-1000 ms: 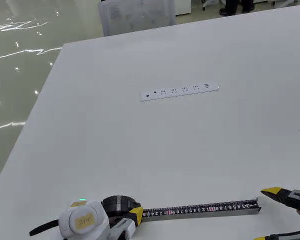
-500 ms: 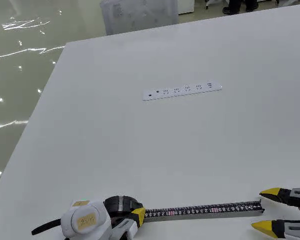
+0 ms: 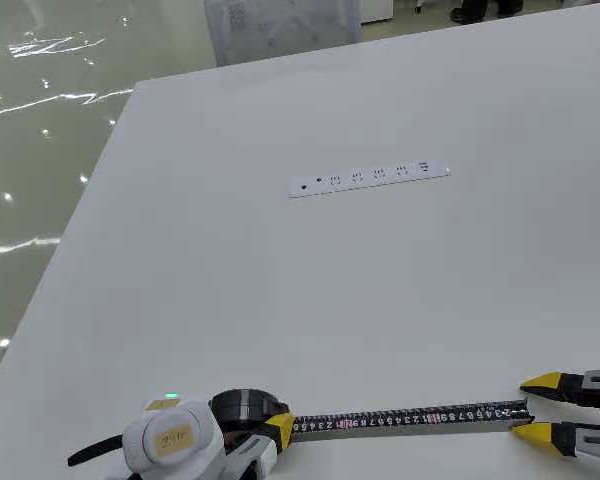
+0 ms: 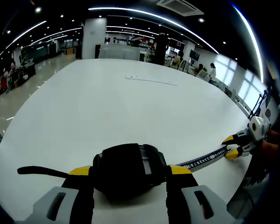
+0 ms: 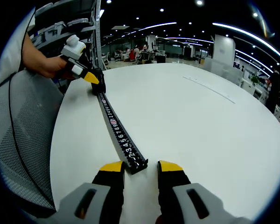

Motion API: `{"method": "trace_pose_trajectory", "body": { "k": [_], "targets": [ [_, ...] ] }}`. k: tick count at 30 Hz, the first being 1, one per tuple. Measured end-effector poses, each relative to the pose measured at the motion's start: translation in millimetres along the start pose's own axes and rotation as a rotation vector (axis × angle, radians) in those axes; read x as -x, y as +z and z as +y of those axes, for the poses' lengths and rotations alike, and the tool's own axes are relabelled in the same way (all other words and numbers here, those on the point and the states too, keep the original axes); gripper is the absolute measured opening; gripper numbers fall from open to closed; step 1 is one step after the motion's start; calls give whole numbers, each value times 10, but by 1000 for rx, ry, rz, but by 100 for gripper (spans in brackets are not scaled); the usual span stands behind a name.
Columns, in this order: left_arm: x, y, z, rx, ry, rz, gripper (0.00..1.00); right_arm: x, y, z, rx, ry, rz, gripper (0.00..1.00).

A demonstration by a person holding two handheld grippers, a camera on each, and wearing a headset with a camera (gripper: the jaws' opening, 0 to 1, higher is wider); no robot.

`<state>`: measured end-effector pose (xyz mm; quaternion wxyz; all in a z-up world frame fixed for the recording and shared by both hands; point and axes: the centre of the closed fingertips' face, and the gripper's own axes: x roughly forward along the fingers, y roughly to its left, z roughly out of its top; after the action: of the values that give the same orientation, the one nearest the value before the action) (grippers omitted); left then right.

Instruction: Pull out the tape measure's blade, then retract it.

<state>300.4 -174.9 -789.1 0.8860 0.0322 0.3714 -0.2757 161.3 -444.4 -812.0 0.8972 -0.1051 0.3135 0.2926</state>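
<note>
A big white counter (image 3: 280, 280) is stretching ahead. Near left, the left gripper (image 4: 129, 171) is squeezing the tape measure (image 3: 242, 408) in its jaws. Its blade (image 3: 410, 416) is lying out rightward, tip between the open jaws of the right gripper (image 5: 141, 166). Pulling looks done; next is guiding it back.

The tape measure case (image 4: 129, 170) is black, blade (image 3: 410, 416) white-numbered black, table (image 3: 330, 280) white.

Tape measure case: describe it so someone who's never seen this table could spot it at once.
On the big white table, look at the near edge, where the left gripper clamps a round black case. The numbered blade runs out of it toward the right gripper; the case is the only dark, rounded lump.
</note>
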Motion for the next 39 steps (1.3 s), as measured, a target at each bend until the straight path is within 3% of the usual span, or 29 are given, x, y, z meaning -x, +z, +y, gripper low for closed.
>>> {"method": "trace_pose_trajectory", "body": {
  "k": [6, 14, 30, 39],
  "targets": [
    [1, -1, 0, 1, -1, 1, 60, -1, 37, -14, 13, 2, -12, 23],
    [-1, -1, 3, 4, -2, 2, 60, 2, 40, 56, 41, 49, -14, 15],
    [1, 0, 6, 11, 9, 8, 60, 6, 48, 46, 27, 36, -23, 14],
    [-9, -5, 5, -3, 15, 38, 59, 13, 41, 49, 24, 49, -26, 13]
  ]
}}
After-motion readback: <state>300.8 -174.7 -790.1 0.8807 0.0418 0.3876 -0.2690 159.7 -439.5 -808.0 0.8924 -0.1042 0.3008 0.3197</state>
